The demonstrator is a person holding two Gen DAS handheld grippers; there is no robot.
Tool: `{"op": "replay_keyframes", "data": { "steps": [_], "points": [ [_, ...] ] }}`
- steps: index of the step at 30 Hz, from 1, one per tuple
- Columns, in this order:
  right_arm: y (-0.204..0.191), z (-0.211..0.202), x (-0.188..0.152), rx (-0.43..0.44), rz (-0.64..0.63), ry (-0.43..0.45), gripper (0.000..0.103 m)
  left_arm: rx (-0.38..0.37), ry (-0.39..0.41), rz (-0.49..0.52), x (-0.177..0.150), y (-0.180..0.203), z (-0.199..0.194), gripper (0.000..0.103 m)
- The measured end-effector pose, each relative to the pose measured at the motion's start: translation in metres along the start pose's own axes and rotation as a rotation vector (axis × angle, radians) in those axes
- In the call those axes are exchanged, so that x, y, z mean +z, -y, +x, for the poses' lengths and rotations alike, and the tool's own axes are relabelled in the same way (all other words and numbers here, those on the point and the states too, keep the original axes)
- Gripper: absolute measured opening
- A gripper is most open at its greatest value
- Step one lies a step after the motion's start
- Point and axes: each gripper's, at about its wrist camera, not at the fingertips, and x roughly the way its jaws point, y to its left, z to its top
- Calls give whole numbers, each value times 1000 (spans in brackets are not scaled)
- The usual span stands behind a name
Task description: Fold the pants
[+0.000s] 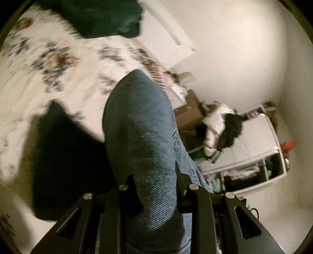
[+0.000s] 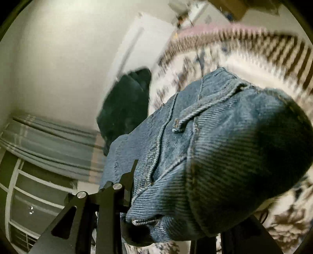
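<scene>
The pants are blue jeans (image 1: 140, 125), and each gripper holds a part of them above a bed. In the left wrist view my left gripper (image 1: 150, 172) is shut on a thick fold of denim that bulges up between the black fingers (image 1: 181, 175). The right wrist view shows my right gripper (image 2: 168, 175) shut on the waistband end of the jeans (image 2: 215, 136), where a belt loop and seams show. Only its left finger (image 2: 132, 173) is visible; denim covers the other. The background is smeared by motion.
The bed has a white floral bedspread (image 1: 58, 64) with a striped edge (image 2: 254, 37). Dark garments lie on it (image 1: 97, 17) (image 1: 64, 156) (image 2: 125, 109). Beside the bed are a white shelf unit (image 1: 260, 148), a clothes pile (image 1: 221, 125) and a brown box (image 1: 191, 115). A white-framed window (image 2: 29, 195) is at left.
</scene>
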Motion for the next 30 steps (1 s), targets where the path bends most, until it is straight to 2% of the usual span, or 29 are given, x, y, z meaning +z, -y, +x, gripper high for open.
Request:
{"op": "replay_keyframes", "data": {
  "steps": [4, 7, 10, 11, 12, 14, 15, 16, 18, 22, 24, 27, 30],
  "points": [
    [39, 74, -35, -36, 0, -119, 33, 77, 11, -101, -14, -85, -6, 22],
    [54, 94, -50, -37, -18, -138, 33, 96, 11, -92, -24, -104, -15, 22],
    [60, 97, -54, -58, -30, -138, 36, 121, -10, -72, -29, -105, -17, 27],
    [61, 98, -56, -68, -28, -142, 37, 146, -19, -62, -31, -102, -16, 31],
    [65, 99, -54, -82, -26, -150, 42, 186, -30, -49, -32, -99, -15, 39],
    [64, 97, -51, -124, -29, -183, 49, 274, -49, -2, -34, -84, -15, 44],
    [61, 93, -54, -141, -39, -201, 56, 307, -54, 21, -37, -79, -16, 50],
    [57, 90, -57, -158, -55, -213, 59, 384, -55, 69, -41, -67, -17, 56],
    [49, 81, -58, -219, -103, -224, 82, 511, -48, 149, -47, -50, -20, 74],
    [33, 62, -61, -346, -202, -247, 94, 634, -5, 260, -63, -20, -30, 86],
    [19, 52, -67, -439, -287, -245, 100, 678, 10, 294, -71, -7, -35, 88],
    [-5, 30, -74, -552, -410, -212, 101, 728, -19, 340, -74, 7, -31, 94],
    [-31, 9, -80, -635, -492, -164, 103, 778, -47, 379, -80, 22, -28, 94]
  ]
}}
